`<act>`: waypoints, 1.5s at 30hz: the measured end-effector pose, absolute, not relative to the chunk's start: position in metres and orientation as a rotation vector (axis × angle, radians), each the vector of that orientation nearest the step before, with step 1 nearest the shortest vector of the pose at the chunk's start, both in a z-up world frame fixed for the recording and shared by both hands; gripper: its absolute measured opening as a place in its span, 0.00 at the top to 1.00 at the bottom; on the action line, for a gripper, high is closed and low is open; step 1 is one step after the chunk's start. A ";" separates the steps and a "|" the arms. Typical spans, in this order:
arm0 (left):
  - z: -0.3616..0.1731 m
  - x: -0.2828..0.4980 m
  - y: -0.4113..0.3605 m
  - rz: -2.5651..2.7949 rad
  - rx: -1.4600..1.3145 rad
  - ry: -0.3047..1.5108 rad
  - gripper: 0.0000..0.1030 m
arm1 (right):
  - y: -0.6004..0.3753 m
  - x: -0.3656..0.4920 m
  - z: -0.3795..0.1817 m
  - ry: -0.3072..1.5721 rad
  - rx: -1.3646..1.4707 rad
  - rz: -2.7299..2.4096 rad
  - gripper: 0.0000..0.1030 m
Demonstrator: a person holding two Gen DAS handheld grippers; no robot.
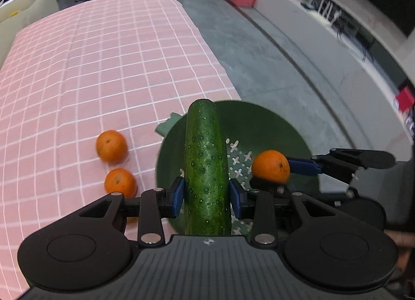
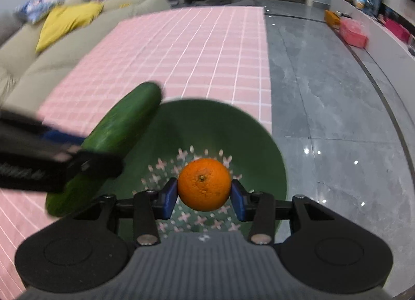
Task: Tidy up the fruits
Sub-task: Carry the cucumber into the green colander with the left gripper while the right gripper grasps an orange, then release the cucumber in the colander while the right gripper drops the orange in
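The left claw [image 1: 206,197] is clamped on a cucumber [image 1: 206,168], its blue pads pressed against both sides of the lower half. The cucumber points straight ahead of the claw, long and dark green, with a glossy, pimpled skin. Just beyond and beneath it sits a green bowl [image 1: 262,123], a round plastic colander with a smooth wall and cross-shaped holes in its floor. The cucumber hangs over the bowl's left part.

The right claw [image 2: 204,197] is clamped on an orange [image 2: 204,184], pads gripping its two sides, stem dimple facing the camera. The orange is round, bright and finely dimpled. It hangs over the middle of the same bowl, directly ahead of and below this claw. To this claw's left the cucumber slants across the bowl's rim.

Left of the left claw, two more oranges [image 1: 111,146] [image 1: 120,183] lie on the table [image 1: 103,66], close together but apart, just outside the bowl. The table wears a pink cloth with a white grid. To the right of both claws is grey polished floor.

Progress, as a judgement: the bowl looks empty, so nothing appears sorted yet. Both held pieces seem ready for release, with the two table oranges left to collect.
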State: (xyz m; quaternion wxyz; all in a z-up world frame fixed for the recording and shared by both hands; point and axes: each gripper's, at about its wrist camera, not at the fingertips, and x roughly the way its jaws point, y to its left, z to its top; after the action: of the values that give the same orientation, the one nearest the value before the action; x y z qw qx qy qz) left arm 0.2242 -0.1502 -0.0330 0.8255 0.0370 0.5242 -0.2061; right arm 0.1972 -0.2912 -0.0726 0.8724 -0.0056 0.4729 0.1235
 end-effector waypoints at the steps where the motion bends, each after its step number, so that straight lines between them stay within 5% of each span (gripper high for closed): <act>1: -0.038 0.226 -0.155 -0.443 0.102 1.119 0.60 | -0.289 0.197 -0.076 0.995 -0.038 0.270 0.61; 24: -0.078 0.246 -0.186 -0.437 0.176 1.197 0.60 | -0.272 0.213 -0.116 1.107 -0.161 0.359 0.60; 28: -0.059 0.246 -0.176 -0.440 0.102 1.139 0.37 | -0.269 0.210 -0.104 1.088 -0.193 0.352 0.50; 30: -0.045 0.243 -0.168 -0.435 0.068 1.115 0.35 | -0.272 0.207 -0.092 1.062 -0.179 0.353 0.37; 37: 0.000 0.204 -0.101 -0.393 -0.118 0.978 0.35 | -0.281 0.186 -0.047 0.950 -0.139 0.313 0.39; 45: -0.008 0.145 -0.026 -0.228 -0.115 0.960 0.35 | -0.248 0.140 -0.016 0.817 -0.138 0.422 0.48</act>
State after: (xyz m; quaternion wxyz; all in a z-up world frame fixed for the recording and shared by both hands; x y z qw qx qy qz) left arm 0.1445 -0.0259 -0.0084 0.8792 -0.0552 0.4604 -0.1095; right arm 0.1398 -0.2484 -0.0161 0.8938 -0.0663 0.3941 0.2033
